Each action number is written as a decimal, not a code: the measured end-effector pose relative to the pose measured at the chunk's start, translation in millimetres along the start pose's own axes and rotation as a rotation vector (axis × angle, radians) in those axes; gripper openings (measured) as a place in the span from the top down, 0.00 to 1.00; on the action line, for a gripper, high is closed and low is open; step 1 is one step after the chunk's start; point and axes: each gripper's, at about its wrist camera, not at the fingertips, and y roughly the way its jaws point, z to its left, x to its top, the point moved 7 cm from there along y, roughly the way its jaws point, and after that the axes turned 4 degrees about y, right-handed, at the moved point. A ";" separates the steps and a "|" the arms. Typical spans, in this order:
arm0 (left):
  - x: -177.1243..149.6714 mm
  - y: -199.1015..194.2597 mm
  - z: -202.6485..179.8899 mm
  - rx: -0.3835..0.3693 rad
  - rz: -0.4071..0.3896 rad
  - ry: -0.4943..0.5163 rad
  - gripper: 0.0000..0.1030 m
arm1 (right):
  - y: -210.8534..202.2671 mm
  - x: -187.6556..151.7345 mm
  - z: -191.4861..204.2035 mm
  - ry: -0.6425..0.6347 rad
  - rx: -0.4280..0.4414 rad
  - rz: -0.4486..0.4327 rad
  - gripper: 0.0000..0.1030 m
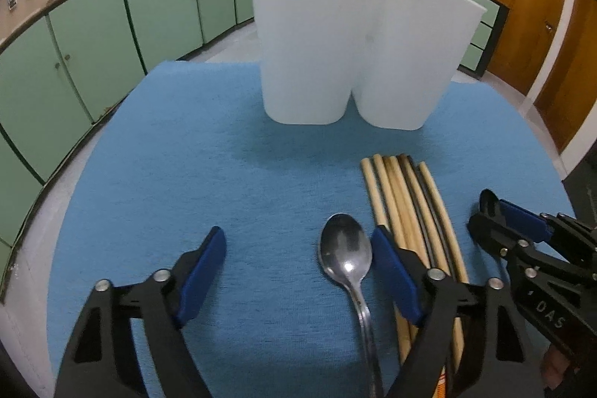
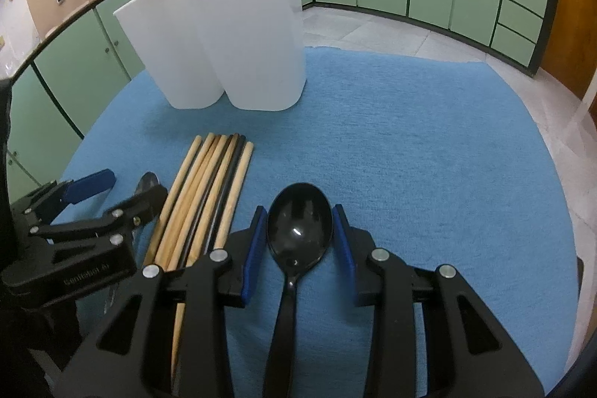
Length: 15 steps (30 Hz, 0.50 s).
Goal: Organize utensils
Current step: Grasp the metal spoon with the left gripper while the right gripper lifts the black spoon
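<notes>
Reaching for spoons: my left tongs (image 1: 298,260) stand apart around the metal spoon (image 1: 345,250); its handle points away from the white holder (image 1: 354,43). My right tongs (image 2: 300,241) stand half apart beside the black spoon (image 2: 298,222), not squeezing yet.

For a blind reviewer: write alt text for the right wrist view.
The right gripper brackets a black spoon lying on a blue cloth, pads just clear of the bowl. Beside it lie chopsticks; behind stands a white two-compartment holder.

Left hand-held gripper (image 1: 298,250) gapes; right hand-held gripper (image 2: 300,217) narrower.
</notes>
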 end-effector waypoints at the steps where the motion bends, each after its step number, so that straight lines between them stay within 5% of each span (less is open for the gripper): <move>1: 0.2 -0.7 0.1 -0.007 -0.002 -0.001 0.32 | -0.7 -0.1 -0.9 -0.002 -0.008 0.002 0.67; 3: -0.5 -3.8 -3.9 -0.032 -0.015 0.000 0.46 | -1.8 0.0 -3.7 -0.005 -0.022 0.006 0.67; 15: -0.1 -7.6 -27.4 -0.056 -0.025 0.018 0.73 | 5.3 8.8 -7.7 -0.005 -0.041 0.049 0.58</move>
